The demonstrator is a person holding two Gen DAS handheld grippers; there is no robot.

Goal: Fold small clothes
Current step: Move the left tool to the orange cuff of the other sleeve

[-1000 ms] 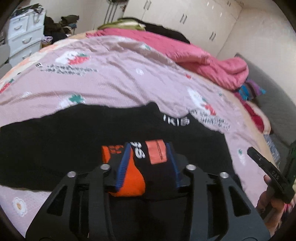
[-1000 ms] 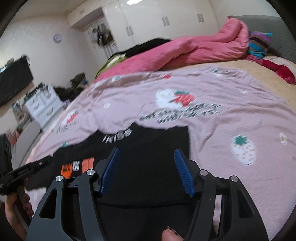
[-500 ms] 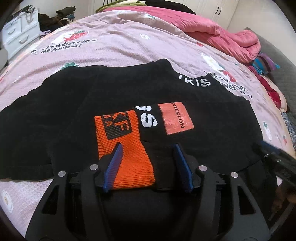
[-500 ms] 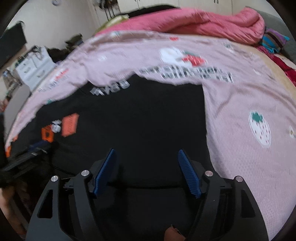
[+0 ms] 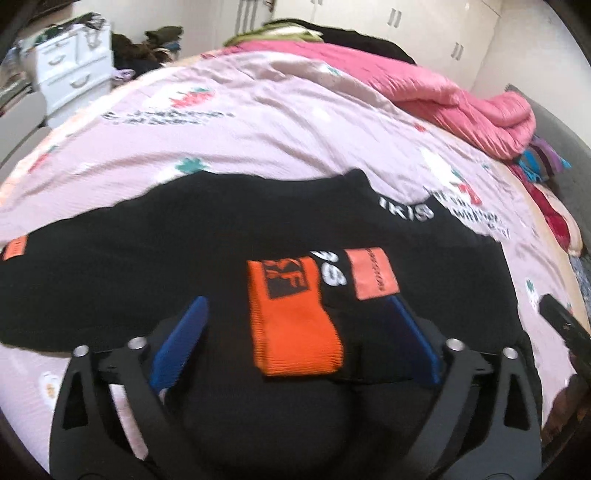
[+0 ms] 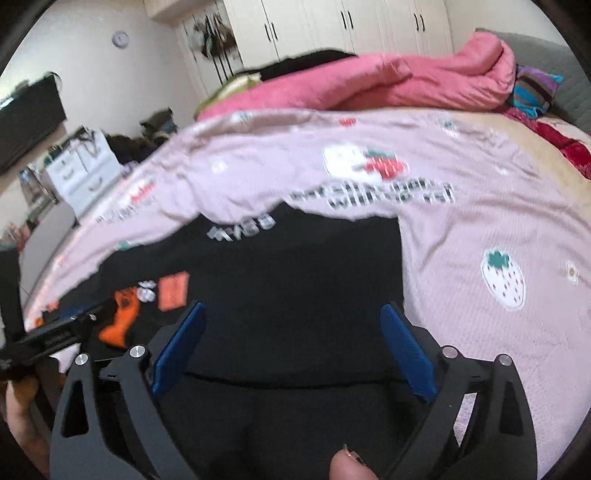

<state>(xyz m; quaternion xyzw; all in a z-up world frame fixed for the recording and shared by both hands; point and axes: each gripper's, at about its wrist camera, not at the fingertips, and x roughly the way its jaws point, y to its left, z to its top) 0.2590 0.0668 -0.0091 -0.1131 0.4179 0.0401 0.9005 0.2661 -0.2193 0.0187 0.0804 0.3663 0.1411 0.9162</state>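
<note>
A black garment point(image 5: 155, 280) with white lettering lies spread on the pink strawberry-print bedspread point(image 5: 258, 122). Its sleeve is folded over the body and ends in an orange cuff point(image 5: 295, 332) beside a salmon label point(image 5: 373, 273). My left gripper point(image 5: 297, 301) hangs just above it, its jaws opening wide; the cuff lies between the blue pads point(image 5: 181, 343), untouched. In the right wrist view my right gripper point(image 6: 291, 310) is also opening over the black garment's point(image 6: 295, 280) right part, with only flat cloth between the pads. The left gripper point(image 6: 55, 336) shows at that view's left edge.
A rolled pink quilt point(image 5: 461, 99) and dark clothes lie along the bed's far side, with a striped cloth point(image 6: 535, 88) near a grey headboard. A white drawer chest point(image 5: 74, 70) stands beyond the bed on the left. White wardrobes point(image 6: 351, 26) line the far wall. A thumb point(image 6: 347, 465) shows at the bottom.
Both grippers' jaws have spread wide. The left one was closed around the folded sleeve with the orange cuff and has let it go; the sleeve now lies flat on the garment.
</note>
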